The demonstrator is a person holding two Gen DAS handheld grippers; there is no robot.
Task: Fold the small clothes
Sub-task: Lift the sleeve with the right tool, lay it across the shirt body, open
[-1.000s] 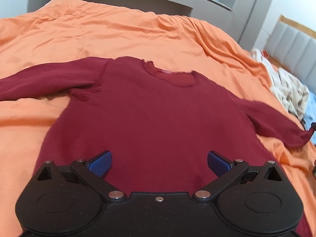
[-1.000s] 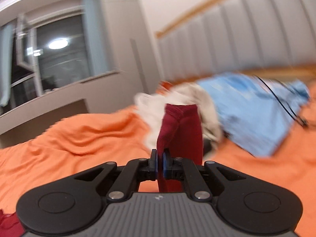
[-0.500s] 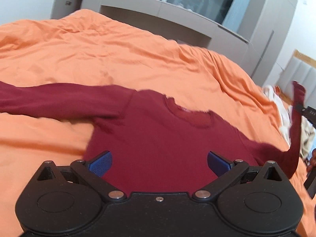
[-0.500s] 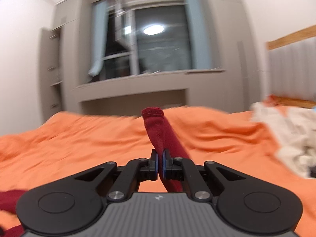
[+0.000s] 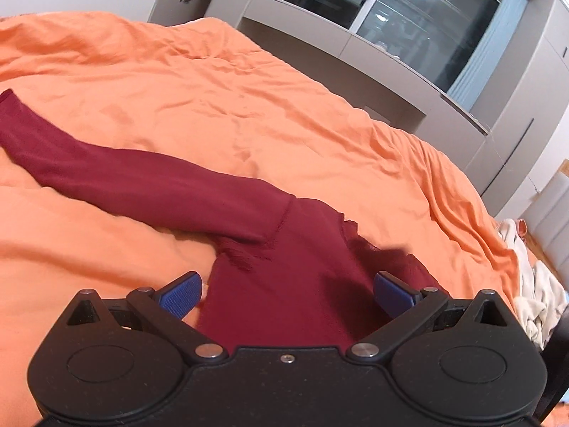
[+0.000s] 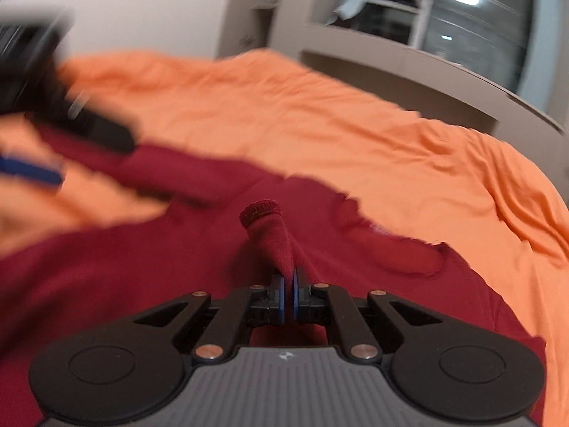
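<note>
A dark red long-sleeved sweater [image 5: 284, 284] lies spread on an orange bed cover [image 5: 213, 99]. One sleeve [image 5: 135, 178] stretches flat to the left. My left gripper [image 5: 286, 290] hovers open over the sweater near that sleeve's armpit, blue pads wide apart with nothing between them. My right gripper [image 6: 288, 288] is shut on the cuff [image 6: 265, 222] of the other sleeve, which sticks up past the pads above the sweater's chest [image 6: 142, 277]. The neckline [image 6: 394, 252] lies to the right of the cuff. The left gripper [image 6: 46, 121] shows blurred at the left of the right wrist view.
A heap of pale clothes [image 5: 533, 291] lies at the bed's right edge. Grey cabinets and a dark window [image 5: 426, 25] stand beyond the far side of the bed. The orange cover [image 6: 320, 114] spreads wide past the sweater.
My right gripper has swung left from the clothes heap, carrying the cuff over the sweater's chest. My left gripper has shifted left, from the sweater's middle towards the left sleeve.
</note>
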